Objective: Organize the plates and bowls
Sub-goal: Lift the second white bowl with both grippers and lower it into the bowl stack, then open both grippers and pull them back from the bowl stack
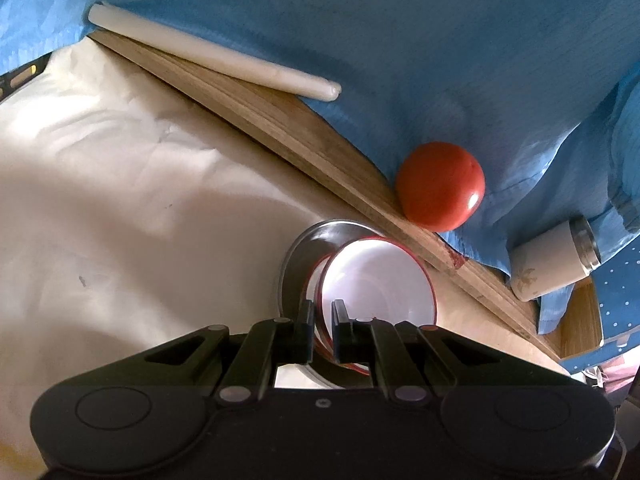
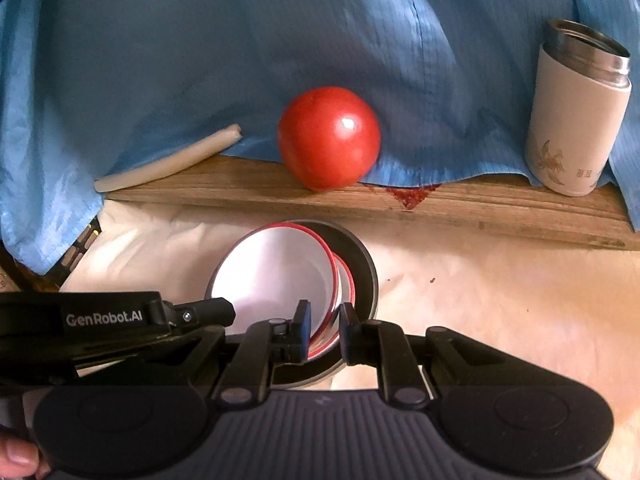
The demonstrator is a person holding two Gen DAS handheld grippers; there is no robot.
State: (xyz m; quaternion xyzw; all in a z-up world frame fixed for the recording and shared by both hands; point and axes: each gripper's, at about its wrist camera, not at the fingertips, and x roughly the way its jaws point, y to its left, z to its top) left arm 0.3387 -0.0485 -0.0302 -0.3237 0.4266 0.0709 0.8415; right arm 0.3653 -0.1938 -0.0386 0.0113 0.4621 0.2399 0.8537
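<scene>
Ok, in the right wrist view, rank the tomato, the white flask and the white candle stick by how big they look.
1. White flask, slightly ahead, though it sits at the fisheye edge.
2. Tomato, close behind; I would not rank these two firmly.
3. White candle stick, long but thin, clearly smallest.

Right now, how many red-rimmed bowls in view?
2, nested and tilted inside the steel bowl: the upper red-rimmed bowl, and the lower red-rimmed bowl showing only its rim. More could be hidden underneath.

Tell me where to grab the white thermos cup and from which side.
Grip the white thermos cup around its mid-body, coming level from the front. It stands upright on the wooden board, cylindrical and smooth; blue cloth hangs behind, and the steel rim looks too wide and slick.
</scene>
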